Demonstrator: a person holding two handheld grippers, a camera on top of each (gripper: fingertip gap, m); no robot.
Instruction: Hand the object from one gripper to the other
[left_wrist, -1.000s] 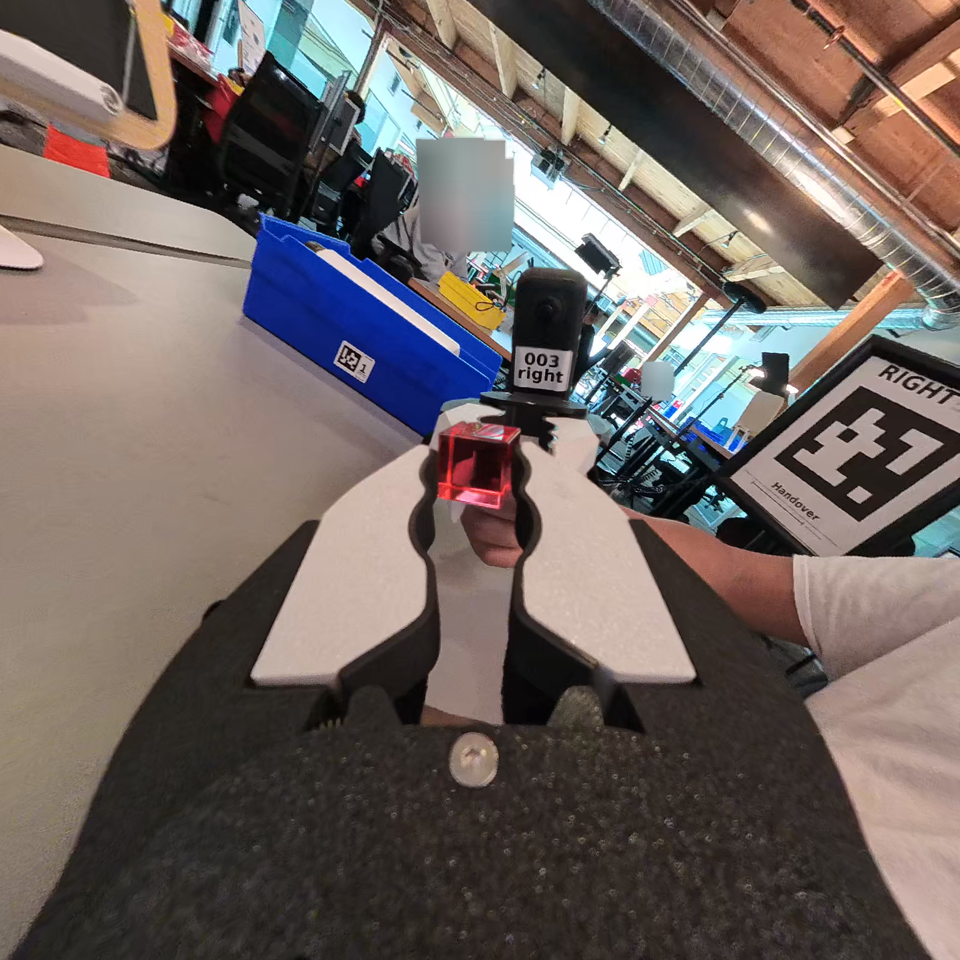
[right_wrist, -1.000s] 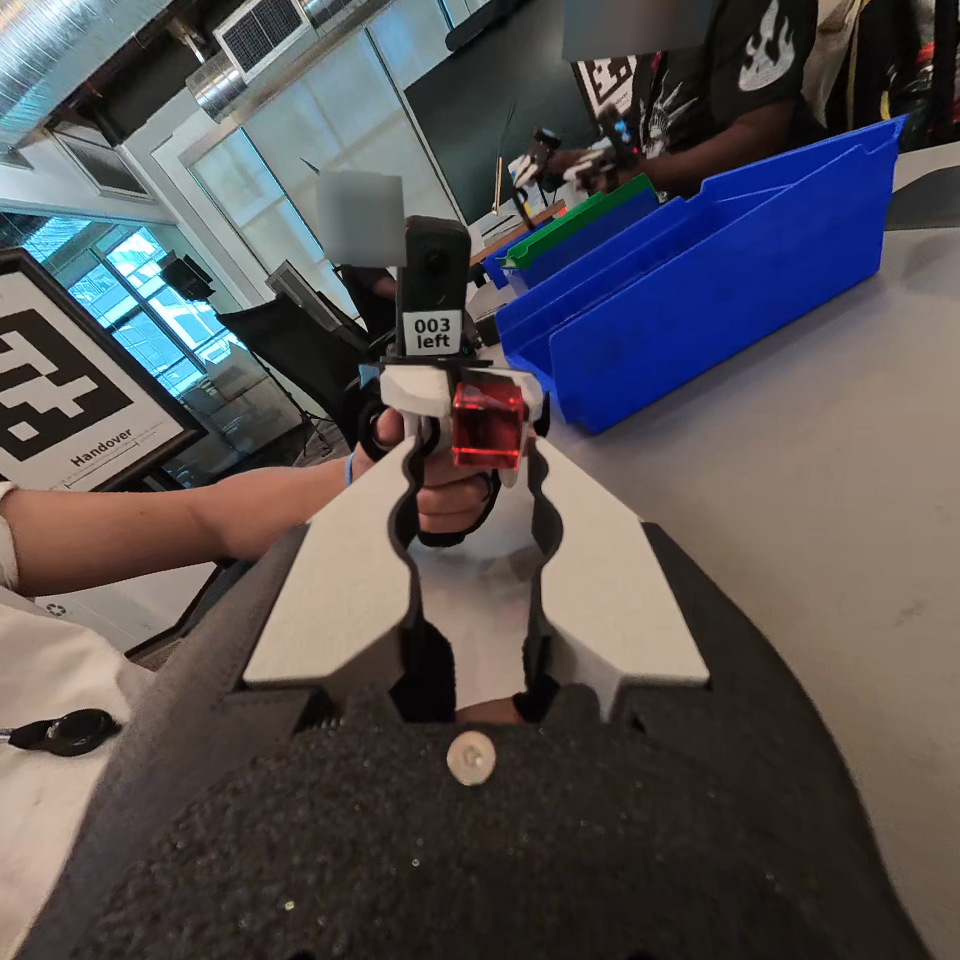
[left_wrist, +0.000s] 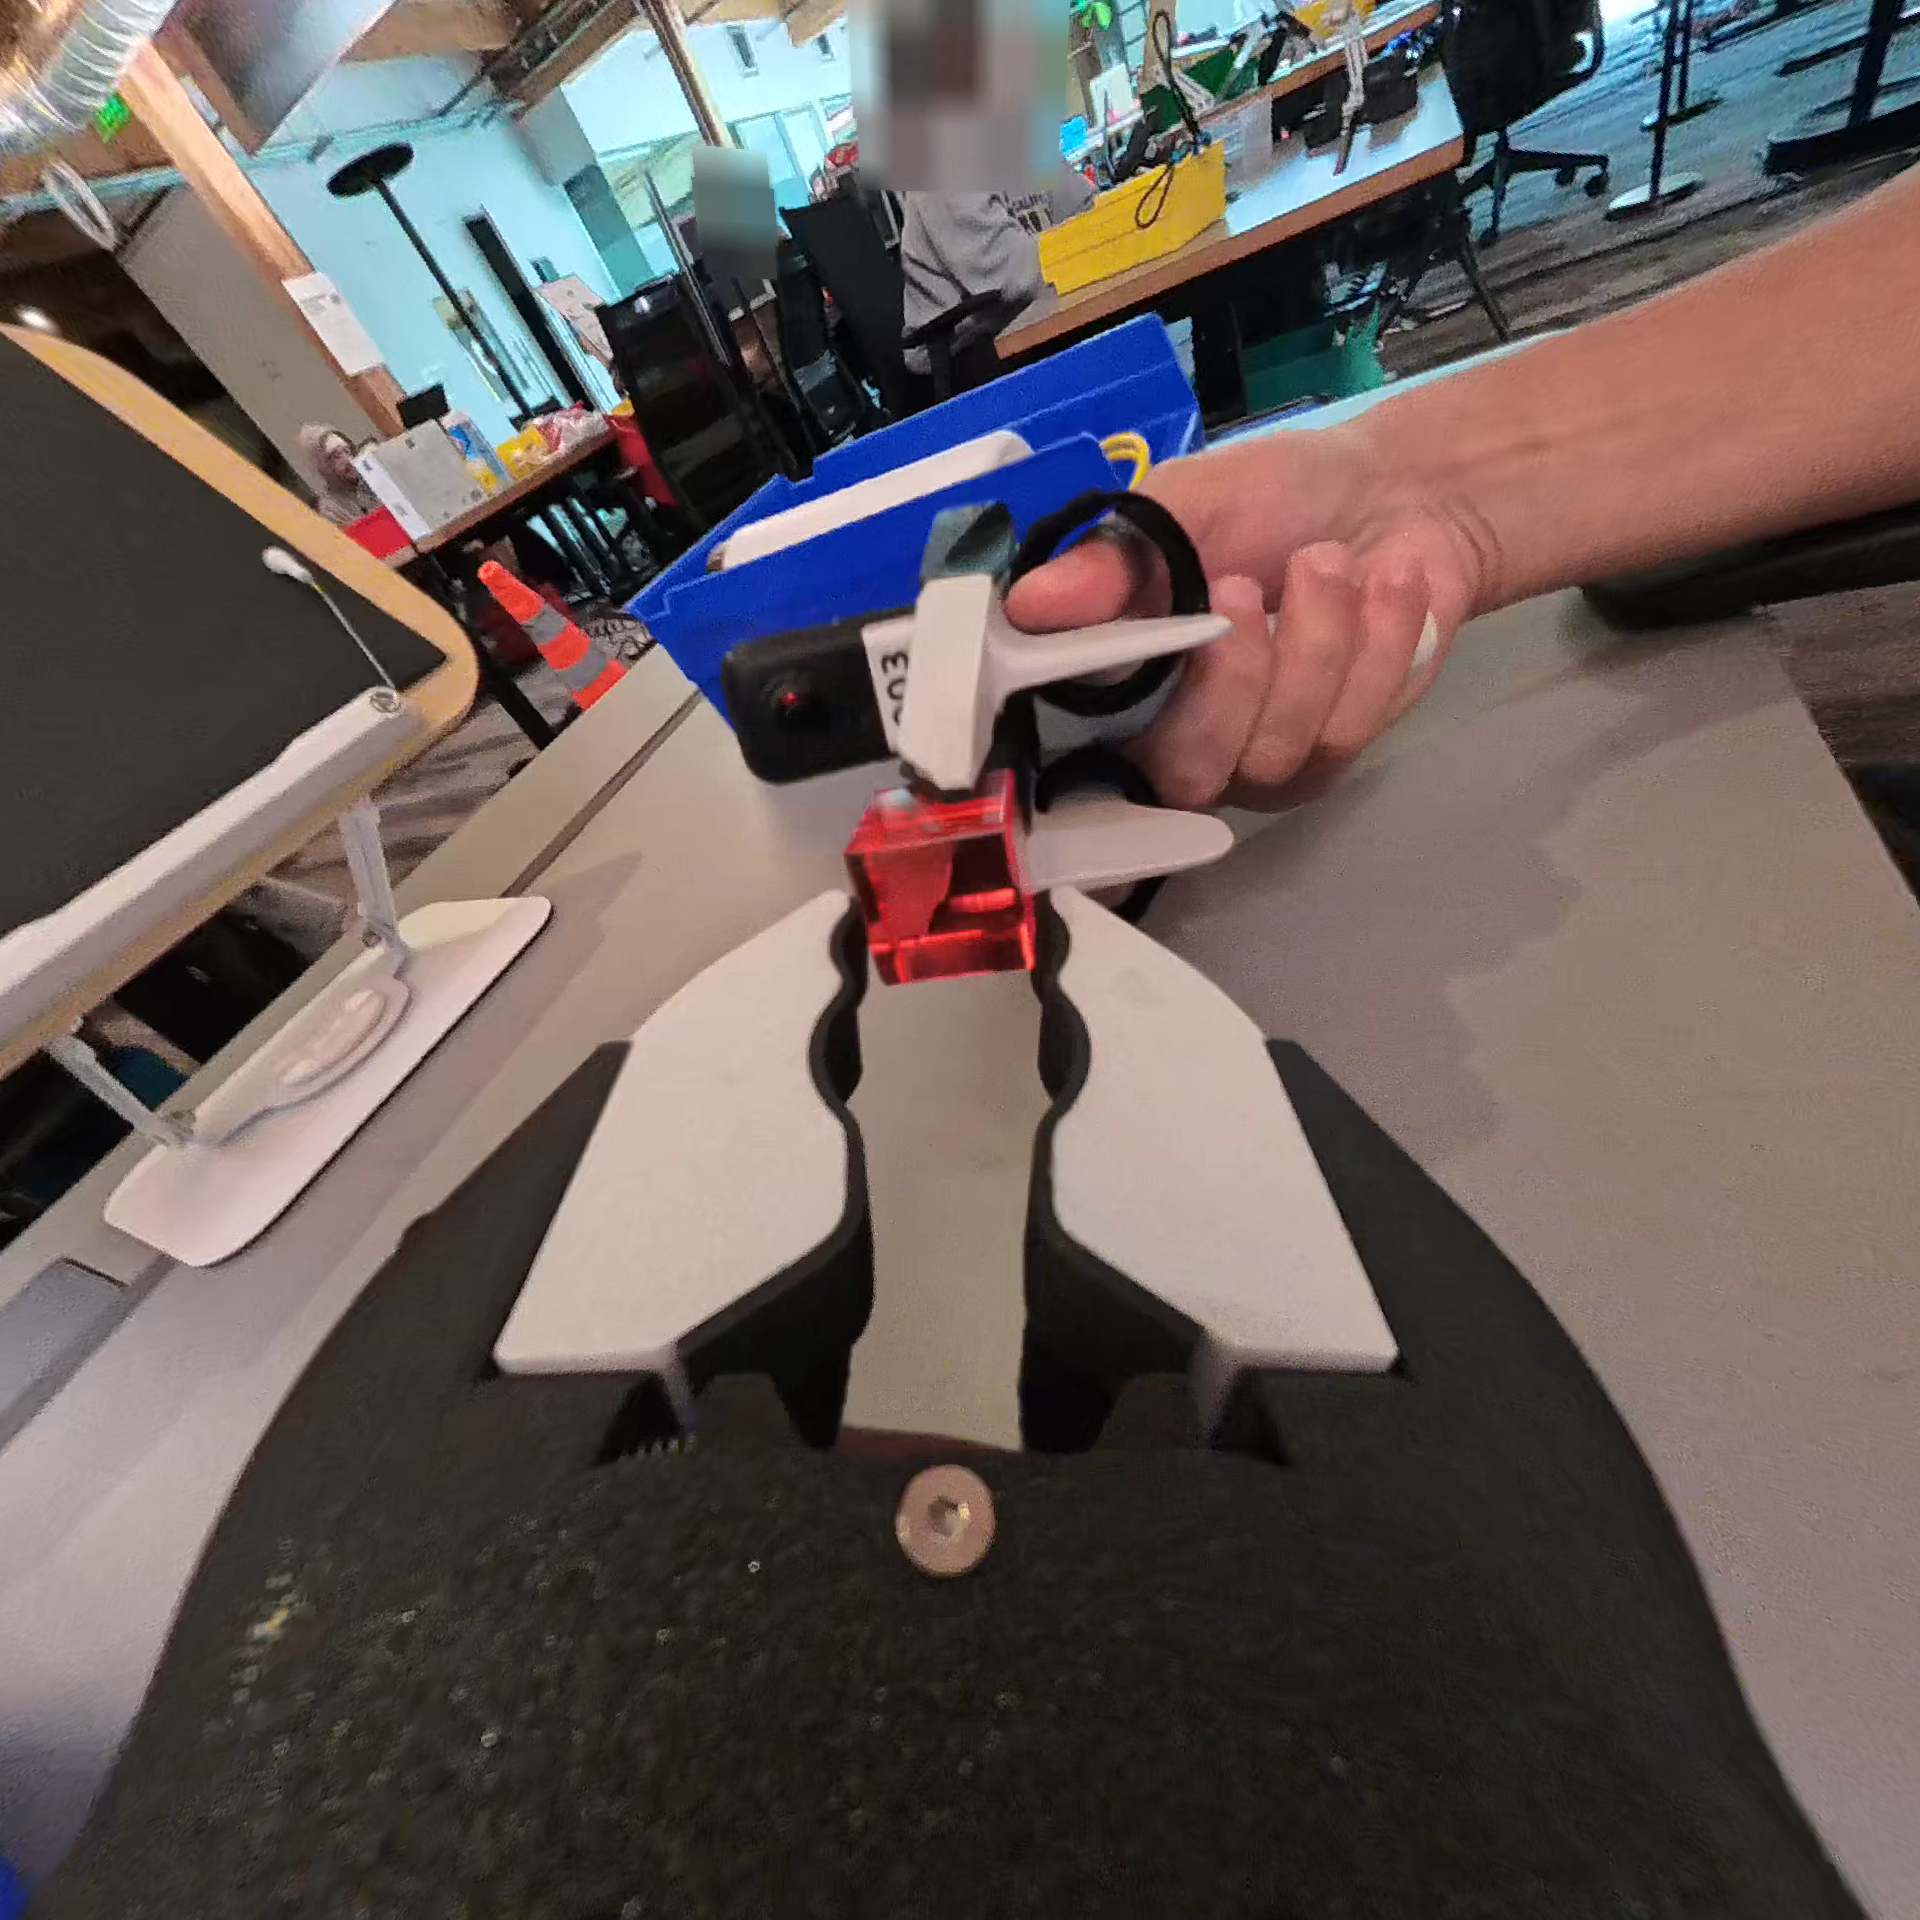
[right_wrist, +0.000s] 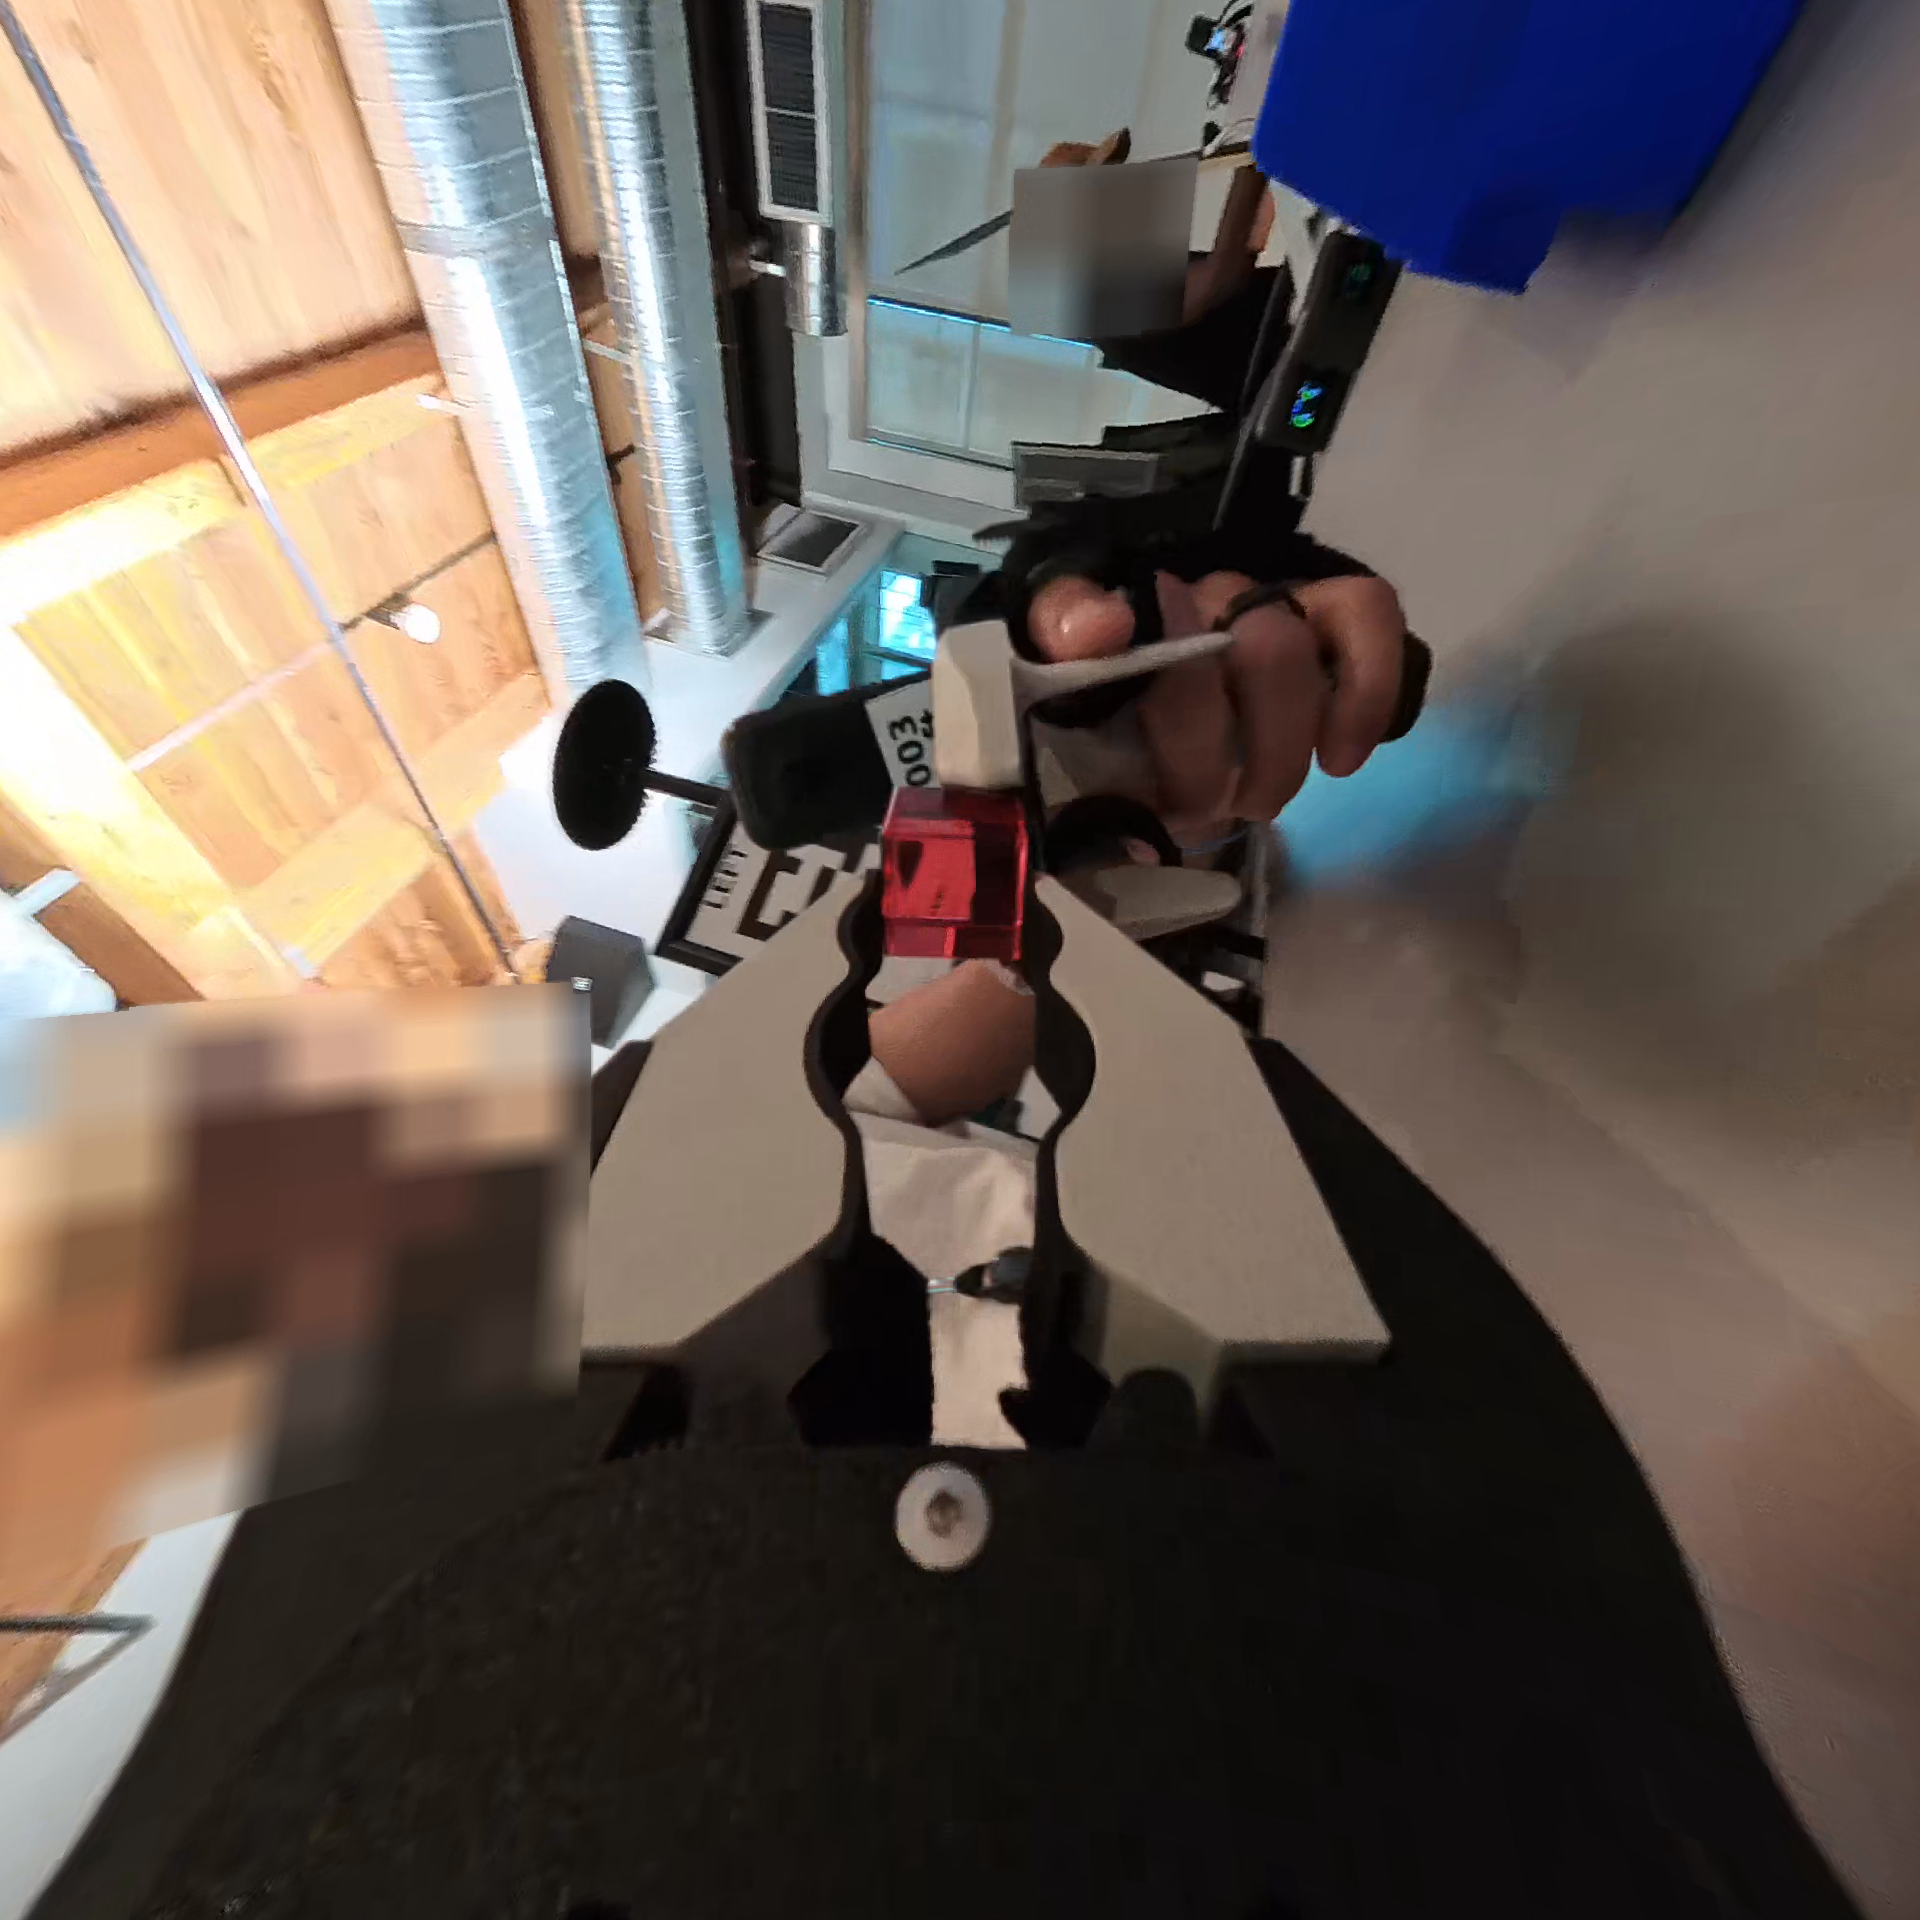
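Observation:
A clear red cube (left_wrist: 935, 904) is held in the air above the grey table (left_wrist: 1558, 1039). In the left wrist view, my left gripper (left_wrist: 945, 925) has its two white fingertips pressed on the cube's left and right sides. My right gripper (left_wrist: 997, 790) faces it, rolled a quarter turn and held by a hand, with its fingers at the cube's far end. In the right wrist view, my right gripper (right_wrist: 956, 914) has its tips closed against the cube (right_wrist: 951, 883). The left gripper (right_wrist: 997, 810) sits just behind it, turned sideways. Both grippers grip the cube.
A blue bin (left_wrist: 935, 540) stands on the table behind the grippers and shows in the right wrist view (right_wrist: 1507, 125). A monitor on a white stand (left_wrist: 343, 1049) is at the left. An orange cone (left_wrist: 561, 634) stands on the floor beyond. People sit at the far desks. Less than 4 cm separates the two grippers' tips.
The right gripper's fingers have closed in onto the cube that the left gripper holds. Both grippers have rolled and dropped nearer the table. The left still grips the cube.

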